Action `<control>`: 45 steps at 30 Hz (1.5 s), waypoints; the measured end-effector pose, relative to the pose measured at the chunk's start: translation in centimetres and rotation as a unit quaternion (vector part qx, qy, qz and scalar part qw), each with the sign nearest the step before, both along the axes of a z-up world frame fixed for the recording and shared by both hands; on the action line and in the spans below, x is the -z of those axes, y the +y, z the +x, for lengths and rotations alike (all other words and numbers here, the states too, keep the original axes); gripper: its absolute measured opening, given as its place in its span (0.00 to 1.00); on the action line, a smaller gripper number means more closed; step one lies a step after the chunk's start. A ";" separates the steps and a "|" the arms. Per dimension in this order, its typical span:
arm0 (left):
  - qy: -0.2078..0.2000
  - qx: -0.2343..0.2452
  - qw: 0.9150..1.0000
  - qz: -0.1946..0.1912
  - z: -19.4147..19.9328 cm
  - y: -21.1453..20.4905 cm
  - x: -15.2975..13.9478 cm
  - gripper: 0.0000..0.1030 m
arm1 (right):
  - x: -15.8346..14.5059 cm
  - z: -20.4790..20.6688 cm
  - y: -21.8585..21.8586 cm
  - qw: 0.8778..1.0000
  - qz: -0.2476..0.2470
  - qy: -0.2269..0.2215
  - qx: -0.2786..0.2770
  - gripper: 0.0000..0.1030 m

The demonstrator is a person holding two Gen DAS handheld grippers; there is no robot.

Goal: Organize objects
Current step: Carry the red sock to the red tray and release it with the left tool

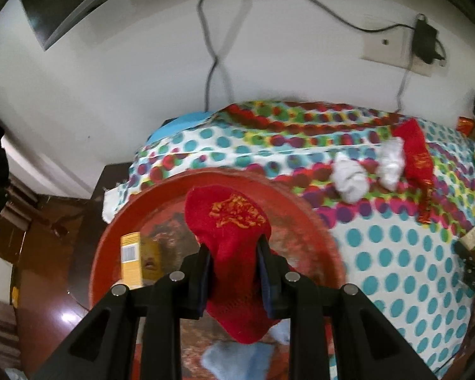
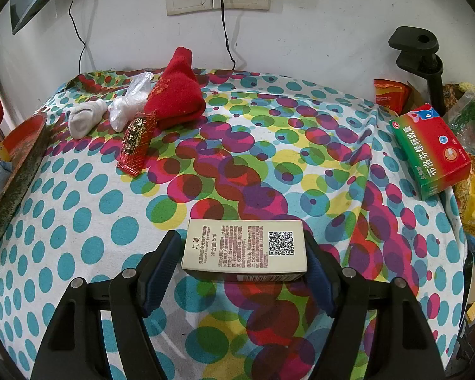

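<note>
Pinching a red knitted sock with gold embroidery (image 1: pixel 234 253), the left gripper (image 1: pixel 234 247) holds it over a round red tray (image 1: pixel 319 221).
Inside that tray, a yellow carton (image 1: pixel 131 261) lies at nine o'clock from the jaws and pale blue cloth (image 1: pixel 234 356) at six. The right gripper (image 2: pixel 242 248) stands spread around a beige printed carton (image 2: pixel 243 247) resting on the dotted bedsheet (image 2: pixel 79 221); whether its pads (image 2: pixel 160 272) touch the carton I cannot tell. A second red sock (image 2: pixel 174 95), white socks (image 2: pixel 85 118) and a red foil packet (image 2: pixel 136 142) lie at eleven o'clock, a green-and-red medicine box (image 2: pixel 430 152) at two.

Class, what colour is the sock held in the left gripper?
Red, with a gold motif: the sock shows best in the left wrist view.
</note>
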State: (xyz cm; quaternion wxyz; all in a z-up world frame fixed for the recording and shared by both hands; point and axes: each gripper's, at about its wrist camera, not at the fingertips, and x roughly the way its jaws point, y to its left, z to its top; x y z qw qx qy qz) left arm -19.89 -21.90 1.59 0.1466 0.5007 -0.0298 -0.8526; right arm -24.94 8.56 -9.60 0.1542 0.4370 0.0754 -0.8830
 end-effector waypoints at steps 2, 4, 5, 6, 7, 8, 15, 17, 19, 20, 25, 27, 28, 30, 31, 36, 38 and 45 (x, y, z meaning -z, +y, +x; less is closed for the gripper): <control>-0.002 -0.011 1.000 -0.003 0.1 -1.4 0.1 0.25 | 0.0 0.0 0.0 1.000 0.000 0.000 0.000 0.71; -0.006 -0.020 1.000 -0.007 0.1 -2.6 0.3 0.25 | 0.0 0.0 0.0 1.000 0.000 0.000 0.000 0.71; -0.008 -0.024 1.000 -0.008 0.1 -3.1 0.4 0.25 | 0.0 0.0 0.0 1.000 0.000 0.000 0.000 0.71; -0.011 -0.030 0.999 -0.007 0.0 -3.7 0.6 0.25 | 0.0 0.0 0.0 1.000 0.000 0.000 0.000 0.71; -0.012 -0.034 0.999 -0.007 0.0 -4.1 0.7 0.25 | 0.0 0.0 0.0 1.000 0.000 0.000 0.000 0.71; -0.014 -0.040 0.999 -0.006 -0.1 -4.7 0.9 0.25 | 0.0 0.0 0.0 1.000 0.000 0.000 0.000 0.71; -0.013 -0.050 0.999 -0.010 -0.5 -6.8 1.8 0.25 | 0.0 0.0 -0.1 1.000 0.001 0.000 0.001 0.71; -0.016 -0.056 0.998 -0.003 -0.6 -7.5 2.2 0.25 | 0.0 0.0 -0.1 1.000 0.001 0.000 0.001 0.71; -0.019 -0.061 0.998 -0.003 -0.8 -8.1 2.5 0.25 | 0.0 0.0 -0.1 1.000 0.001 0.000 0.001 0.71; -0.019 -0.065 0.998 -0.003 -0.9 -8.4 2.7 0.25 | 0.0 0.0 -0.1 1.000 0.001 0.000 0.001 0.71; -0.026 -0.072 0.997 -0.012 -1.1 -9.6 3.5 0.25 | 0.0 0.0 -0.1 1.000 0.001 0.000 0.001 0.71; -0.029 -0.074 0.997 -0.012 -1.2 -10.0 3.8 0.25 | 0.0 0.0 -0.1 1.000 0.001 0.000 0.001 0.71; -0.031 -0.075 0.997 -0.012 -1.3 -10.3 4.1 0.25 | 0.0 0.0 -0.1 1.000 0.001 0.000 0.001 0.71; -0.032 -0.076 0.997 -0.008 -1.3 -10.7 4.5 0.28 | 0.0 0.0 -0.1 1.000 0.001 0.000 0.001 0.71; -0.032 -0.078 0.996 -0.009 -1.4 -10.9 4.6 0.28 | 0.0 0.0 -0.1 1.000 0.001 0.000 0.001 0.71; -0.032 -0.091 0.995 0.016 -1.7 -11.7 5.2 0.37 | 0.0 0.0 -0.2 1.000 0.001 0.000 0.001 0.71; -0.026 -0.093 0.995 0.022 -1.7 -11.8 5.2 0.46 | 0.0 0.0 -0.2 1.000 0.001 0.000 0.001 0.71; -0.022 -0.095 0.995 0.026 -1.1 -12.1 4.9 0.58 | 0.0 0.1 -0.4 1.000 0.001 0.000 0.002 0.72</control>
